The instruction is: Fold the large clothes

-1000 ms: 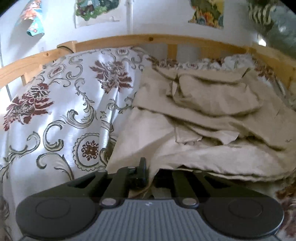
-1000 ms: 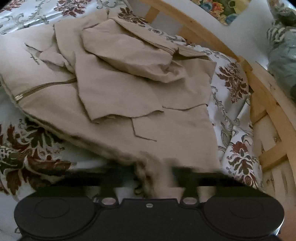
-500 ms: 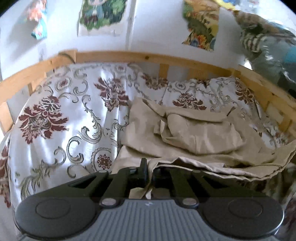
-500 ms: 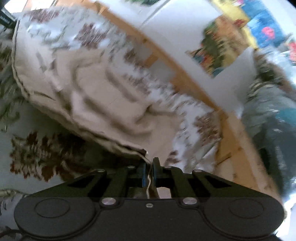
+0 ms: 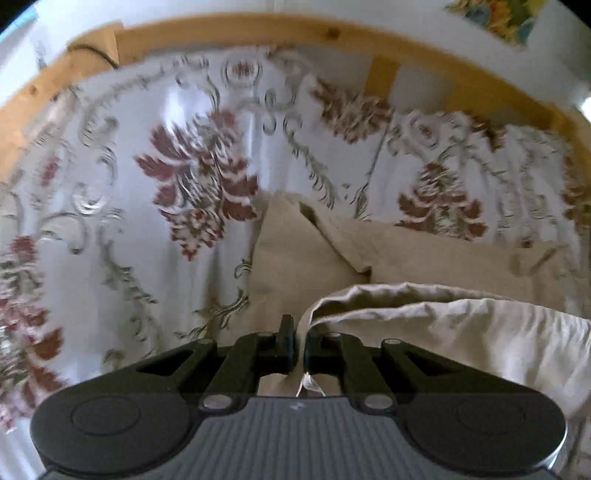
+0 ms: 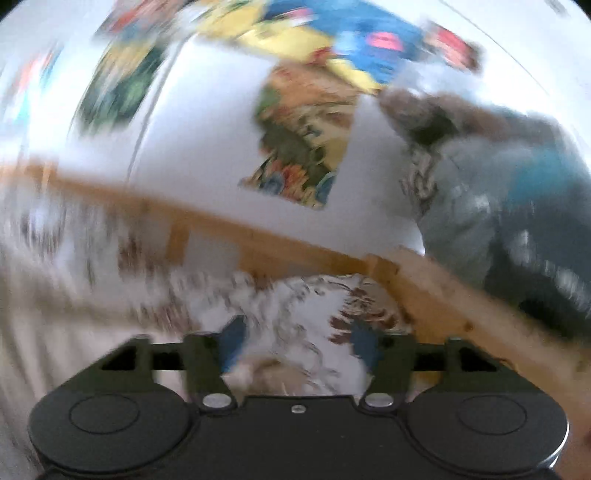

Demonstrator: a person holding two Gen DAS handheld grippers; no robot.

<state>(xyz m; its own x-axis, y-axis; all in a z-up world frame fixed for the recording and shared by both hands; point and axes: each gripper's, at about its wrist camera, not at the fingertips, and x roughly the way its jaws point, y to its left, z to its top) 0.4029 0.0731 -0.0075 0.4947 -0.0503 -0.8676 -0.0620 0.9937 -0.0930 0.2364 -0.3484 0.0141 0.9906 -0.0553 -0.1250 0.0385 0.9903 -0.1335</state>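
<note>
The left gripper [image 5: 298, 345] is clamped on an edge of the beige garment [image 5: 424, 325]; its 2 fingers are pressed together with the fabric pinched between them. From that grip, a pale fold of the garment runs to the right over the flatter beige layers, which lie on the floral bedspread [image 5: 155, 192]. A wooden bed frame [image 5: 229, 33] borders the far side of the bedspread. The right gripper [image 6: 295, 347] is released: its 2 fingers stand well apart with only blurred bedspread showing between them. The right wrist view is heavily motion-blurred; posters [image 6: 299, 147] on a white wall and a grey-blue bundle [image 6: 517, 221] are discernible.
</note>
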